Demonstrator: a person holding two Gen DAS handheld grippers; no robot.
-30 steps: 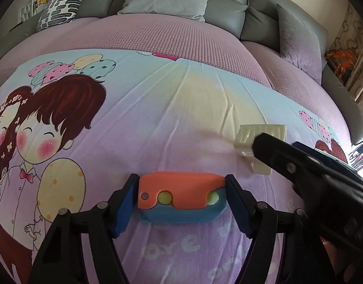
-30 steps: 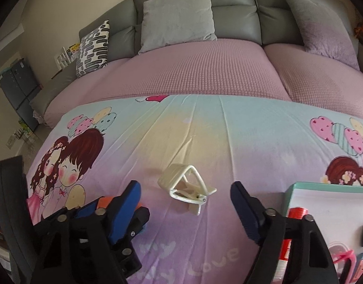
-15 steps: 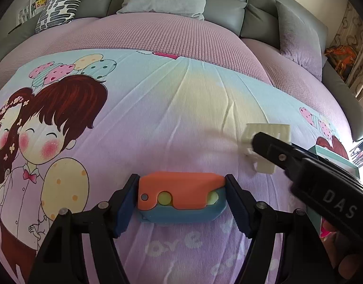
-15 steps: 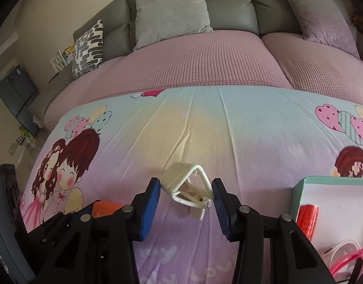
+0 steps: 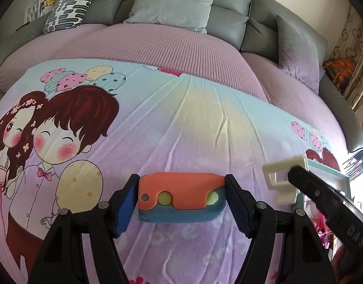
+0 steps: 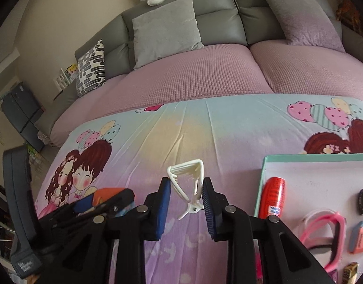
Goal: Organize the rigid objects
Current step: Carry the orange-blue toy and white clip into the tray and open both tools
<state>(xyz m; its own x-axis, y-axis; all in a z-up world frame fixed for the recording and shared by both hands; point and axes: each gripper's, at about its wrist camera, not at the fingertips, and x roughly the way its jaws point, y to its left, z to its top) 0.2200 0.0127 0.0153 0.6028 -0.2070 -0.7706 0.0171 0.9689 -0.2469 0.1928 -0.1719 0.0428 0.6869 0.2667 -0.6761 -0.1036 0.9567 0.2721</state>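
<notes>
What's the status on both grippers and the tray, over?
Left gripper shut on orange-and-blue toy. Right gripper shut on white clip. Tray just right of the clip, path unobstructed.

Tray [image 6: 263,184] right of clip [image 6: 189,184], on bedsheet [image 6: 229,137]

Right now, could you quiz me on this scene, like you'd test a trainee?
1. True or false: the right gripper is shut on the white clip.
2. What sits between the left gripper fingers? A) red tube B) orange-and-blue toy C) pink band
3. Fill in: the red tube lies in the ____ tray.

Key: 1 true; 2 B, the orange-and-blue toy; 3 teal-rimmed.
</notes>
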